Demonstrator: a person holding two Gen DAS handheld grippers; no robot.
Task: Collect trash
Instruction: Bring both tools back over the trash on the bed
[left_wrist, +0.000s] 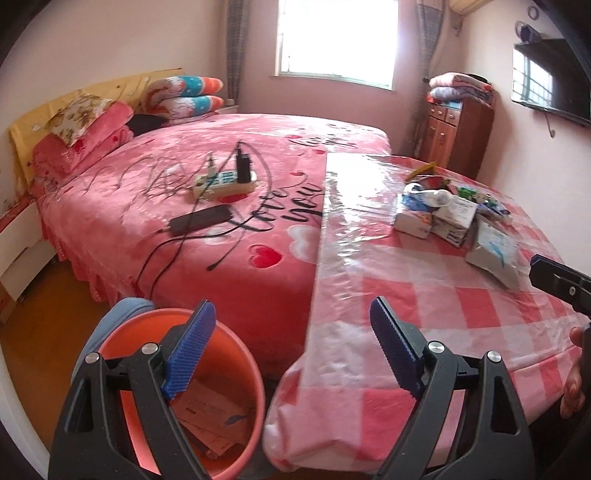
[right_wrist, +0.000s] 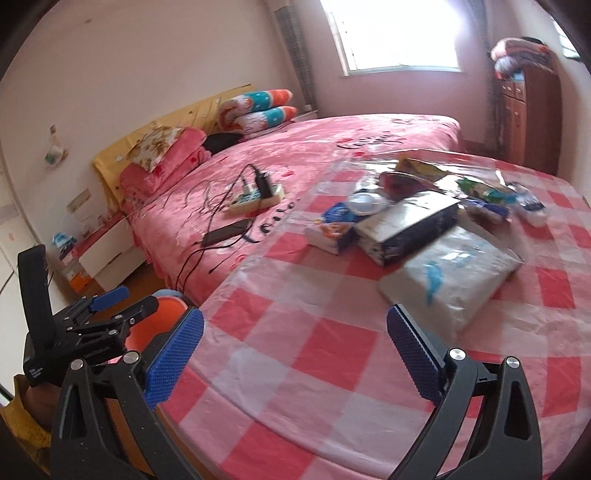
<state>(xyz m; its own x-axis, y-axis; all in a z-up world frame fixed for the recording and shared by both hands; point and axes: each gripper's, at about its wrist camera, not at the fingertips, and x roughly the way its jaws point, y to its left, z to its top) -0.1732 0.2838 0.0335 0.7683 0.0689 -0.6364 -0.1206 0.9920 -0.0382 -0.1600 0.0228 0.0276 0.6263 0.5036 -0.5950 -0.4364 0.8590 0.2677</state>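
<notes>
Both grippers, left (left_wrist: 291, 347) and right (right_wrist: 295, 354), gape empty; orange plastic bucket (left_wrist: 236, 354) sits below the checked pink tablecloth (right_wrist: 295, 369), crumpled packets (right_wrist: 406, 229) heaped beyond.

The left gripper (left_wrist: 291, 347) hangs with jaws wide and nothing between them — its left pad over an orange bin (left_wrist: 236, 354) holding cardboard scraps (left_wrist: 214, 421). Ahead, boxes and wrappers (left_wrist: 450, 214) lie heaped on the checked table (left_wrist: 406, 302), beside a pink bed (left_wrist: 184, 177).
</notes>
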